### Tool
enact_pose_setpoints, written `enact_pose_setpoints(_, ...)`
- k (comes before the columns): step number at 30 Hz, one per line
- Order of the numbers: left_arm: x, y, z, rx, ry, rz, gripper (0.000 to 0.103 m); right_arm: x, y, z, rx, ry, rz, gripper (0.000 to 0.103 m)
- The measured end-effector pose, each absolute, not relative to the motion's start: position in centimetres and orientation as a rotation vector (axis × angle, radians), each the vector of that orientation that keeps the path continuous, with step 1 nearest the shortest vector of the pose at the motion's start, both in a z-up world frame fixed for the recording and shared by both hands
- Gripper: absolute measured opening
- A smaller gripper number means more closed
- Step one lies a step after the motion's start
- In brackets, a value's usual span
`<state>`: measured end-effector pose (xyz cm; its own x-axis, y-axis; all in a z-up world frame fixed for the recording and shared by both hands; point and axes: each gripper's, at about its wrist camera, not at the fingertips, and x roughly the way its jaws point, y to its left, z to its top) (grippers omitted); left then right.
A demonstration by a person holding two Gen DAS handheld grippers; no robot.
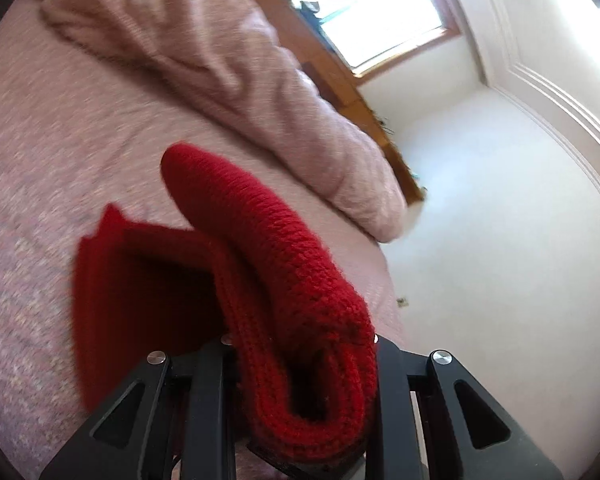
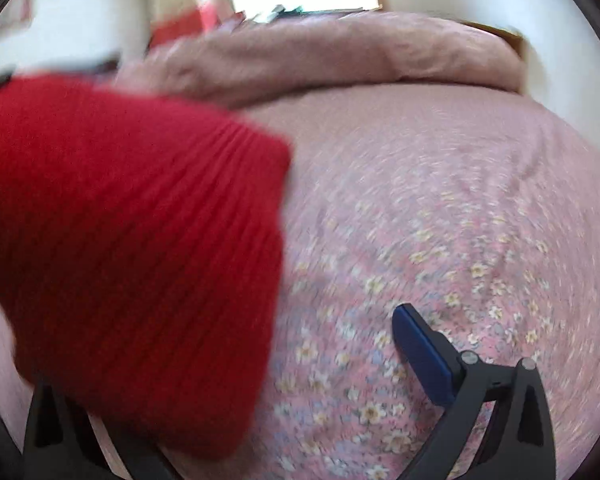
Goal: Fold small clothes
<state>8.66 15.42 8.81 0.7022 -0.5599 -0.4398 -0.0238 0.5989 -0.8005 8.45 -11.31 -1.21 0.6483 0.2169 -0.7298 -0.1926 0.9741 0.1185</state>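
Note:
A red knitted garment (image 1: 284,256) is bunched in thick folds between the black fingers of my left gripper (image 1: 304,364), which is shut on it and holds it above the bed. A flat part of the garment (image 1: 132,280) hangs below to the left. In the right wrist view the same red knit (image 2: 132,248) fills the left half, blurred, and covers my left finger. My right gripper (image 2: 268,360) is open; its blue-padded right finger (image 2: 420,356) stands free over the sheet, holding nothing.
The bed has a pink flowered sheet (image 2: 440,240). A rumpled pink duvet (image 1: 220,68) lies along the far side, also seen in the right wrist view (image 2: 340,52). A wooden bed frame (image 1: 340,76), a window (image 1: 372,8) and pale floor (image 1: 500,240) lie beyond.

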Motion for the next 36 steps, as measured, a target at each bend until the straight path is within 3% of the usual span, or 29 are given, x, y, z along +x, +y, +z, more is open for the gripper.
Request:
enact_pose_setpoints(4, 6.5, 16.3, 7.2, -0.877, 0.771, -0.294, 0.016, 5.8, -11.8, -0.4, -0.093, 0.739, 0.219, 0.103)
enact_pose_setpoints(13, 4.2, 13.9, 4.0, -0.471, 0.883, -0.134, 0.018, 3.6, -13.5, -0.2, -0.105, 0.671, 0.171, 0.103)
enact_pose_setpoints(36, 5.6, 14.0, 2.6, -0.380, 0.900, -0.083, 0.029, 3.8, -14.1, -1.3, -0.023, 0.725, 0.224, 0.103)
